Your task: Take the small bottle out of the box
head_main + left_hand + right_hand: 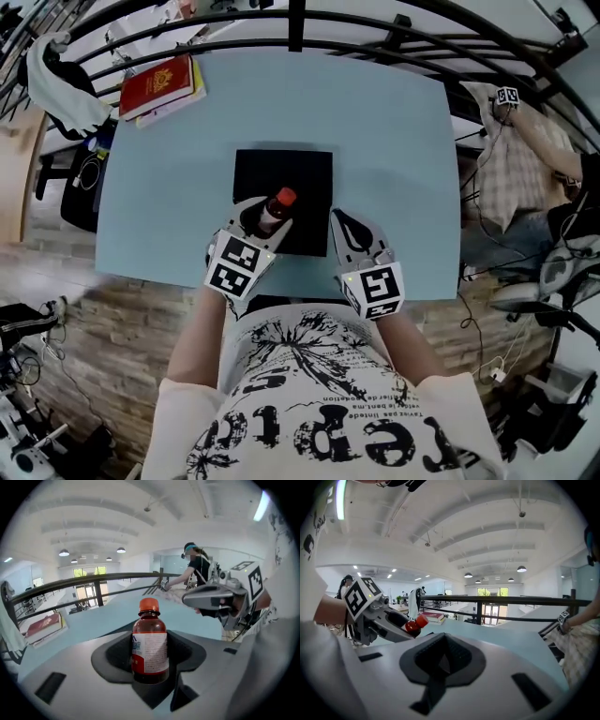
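Red-capped small bottle (pixel 149 644) sits clamped in your left tongs (pixel 255 223), above the black box (pixel 305 183) at its 6 o'clock edge. Your right tongs (pixel 439 659) are closed and empty. The bottle is tilted, so it could slip onto the counter (pixel 394 141) if your squeeze eases.

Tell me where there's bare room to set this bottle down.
Bare: the table right of the black box, and left of it below the red book. Crowded: the near edge, where the left gripper with the bottle and the right gripper sit.

One bottle (pixel 275 212), one box (pixel 302 172), one table (pixel 394 141); two claws: left claw (pixel 265 217), right claw (pixel 339 225).
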`<act>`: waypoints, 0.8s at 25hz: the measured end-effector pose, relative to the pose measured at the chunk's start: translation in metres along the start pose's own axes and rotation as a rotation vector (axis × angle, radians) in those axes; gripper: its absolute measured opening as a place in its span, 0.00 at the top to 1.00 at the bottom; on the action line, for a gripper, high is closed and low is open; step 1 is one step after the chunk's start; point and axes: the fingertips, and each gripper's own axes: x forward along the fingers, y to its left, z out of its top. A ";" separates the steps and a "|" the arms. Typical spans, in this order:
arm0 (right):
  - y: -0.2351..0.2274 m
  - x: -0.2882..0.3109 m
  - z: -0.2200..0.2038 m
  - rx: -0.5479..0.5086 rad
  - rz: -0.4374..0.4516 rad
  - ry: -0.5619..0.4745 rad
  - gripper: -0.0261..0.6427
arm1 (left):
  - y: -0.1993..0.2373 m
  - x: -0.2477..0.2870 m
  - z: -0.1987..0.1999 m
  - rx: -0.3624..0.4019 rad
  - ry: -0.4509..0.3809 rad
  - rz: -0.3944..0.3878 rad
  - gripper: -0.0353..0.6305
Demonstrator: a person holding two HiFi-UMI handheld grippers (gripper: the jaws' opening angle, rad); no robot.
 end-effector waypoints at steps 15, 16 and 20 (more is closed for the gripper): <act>0.029 0.000 0.081 -0.015 -0.045 -0.202 0.94 | 0.041 -0.122 0.089 -0.045 -0.520 0.113 0.60; 0.030 0.001 0.084 -0.017 -0.048 -0.213 0.94 | 0.044 -0.126 0.091 -0.044 -0.541 0.114 0.60; 0.030 0.004 0.095 -0.032 -0.080 -0.252 0.94 | 0.053 -0.133 0.093 -0.057 -0.575 0.113 0.60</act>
